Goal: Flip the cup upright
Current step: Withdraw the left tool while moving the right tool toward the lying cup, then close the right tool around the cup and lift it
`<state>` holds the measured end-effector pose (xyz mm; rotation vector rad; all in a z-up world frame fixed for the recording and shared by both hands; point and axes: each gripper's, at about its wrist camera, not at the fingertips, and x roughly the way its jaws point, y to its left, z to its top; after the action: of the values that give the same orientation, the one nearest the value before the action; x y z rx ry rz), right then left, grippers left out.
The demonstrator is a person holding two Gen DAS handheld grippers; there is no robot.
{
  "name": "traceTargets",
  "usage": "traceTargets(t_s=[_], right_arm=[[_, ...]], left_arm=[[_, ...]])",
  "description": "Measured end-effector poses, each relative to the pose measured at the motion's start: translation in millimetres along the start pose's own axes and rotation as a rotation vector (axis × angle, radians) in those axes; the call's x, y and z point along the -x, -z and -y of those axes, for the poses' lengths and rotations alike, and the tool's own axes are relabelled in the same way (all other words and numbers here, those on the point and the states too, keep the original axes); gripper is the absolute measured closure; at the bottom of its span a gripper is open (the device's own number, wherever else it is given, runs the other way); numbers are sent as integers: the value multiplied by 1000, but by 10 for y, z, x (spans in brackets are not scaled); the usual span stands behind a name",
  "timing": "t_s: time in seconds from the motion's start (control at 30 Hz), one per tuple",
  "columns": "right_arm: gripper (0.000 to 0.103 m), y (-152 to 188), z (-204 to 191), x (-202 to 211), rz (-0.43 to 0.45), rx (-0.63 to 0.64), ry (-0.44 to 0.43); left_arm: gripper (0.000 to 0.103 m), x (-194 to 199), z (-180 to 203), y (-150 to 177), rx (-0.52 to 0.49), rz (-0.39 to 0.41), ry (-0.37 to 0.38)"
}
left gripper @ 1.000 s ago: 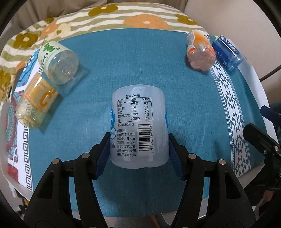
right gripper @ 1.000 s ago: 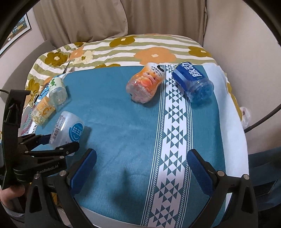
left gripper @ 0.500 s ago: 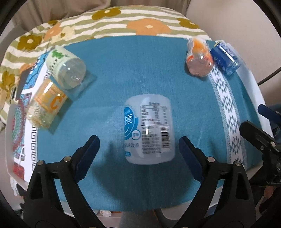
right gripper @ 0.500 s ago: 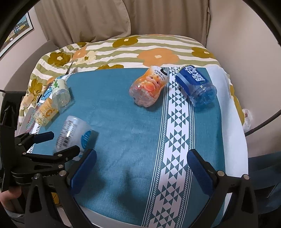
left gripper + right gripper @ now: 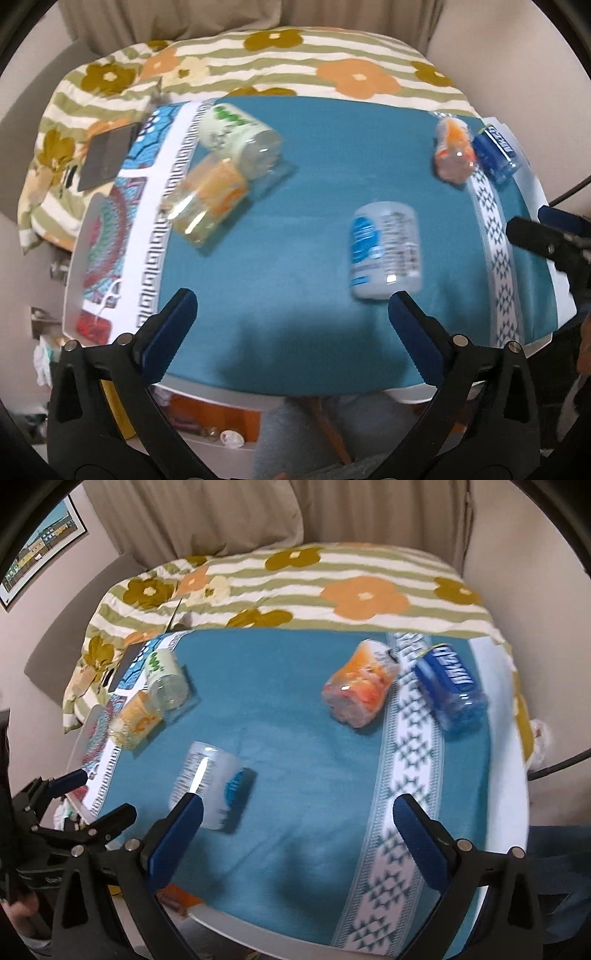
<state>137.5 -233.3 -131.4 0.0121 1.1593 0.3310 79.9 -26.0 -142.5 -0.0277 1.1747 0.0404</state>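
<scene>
A white cup with a blue label (image 5: 386,254) stands on the teal cloth (image 5: 314,166); it also shows in the right wrist view (image 5: 210,784). My left gripper (image 5: 291,332) is open and empty, drawn back near the table's front edge, the cup just beyond its right finger. My right gripper (image 5: 295,830) is open and empty above the front of the cloth, the cup by its left finger. The left gripper also shows at the left of the right wrist view (image 5: 88,801).
A green-label cup (image 5: 240,136) and an orange-label cup (image 5: 208,201) lie on their sides at the left. An orange cup (image 5: 360,686) and a blue cup (image 5: 450,686) lie on their sides at the right. A floral cloth (image 5: 295,583) covers the back.
My left gripper let go of the white cup, opened wide, and pulled back and to the left. The cup now stands free on the cloth. The right gripper shifted slightly.
</scene>
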Motion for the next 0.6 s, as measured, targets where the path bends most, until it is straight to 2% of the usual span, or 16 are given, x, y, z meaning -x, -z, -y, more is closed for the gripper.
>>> traceTargets(t_s=[0.17,0.3,0.47,0.6], right_arm=[[0,-205,-213,-203,-117,-16,-24],[0,-329,-335,-475,-230,-92,-96],[1,-410,-438,-883,-360,-184,-136],[12,-444,-444,-1110,-447,-254,-176]], left_arm=[[0,-46,-375,56,12,-19,16],[0,-179,-604,88,-4,-39,34],[0,-393,-835,66,-14,-76,69],[0,-512,-976,12,-24,-85,85]])
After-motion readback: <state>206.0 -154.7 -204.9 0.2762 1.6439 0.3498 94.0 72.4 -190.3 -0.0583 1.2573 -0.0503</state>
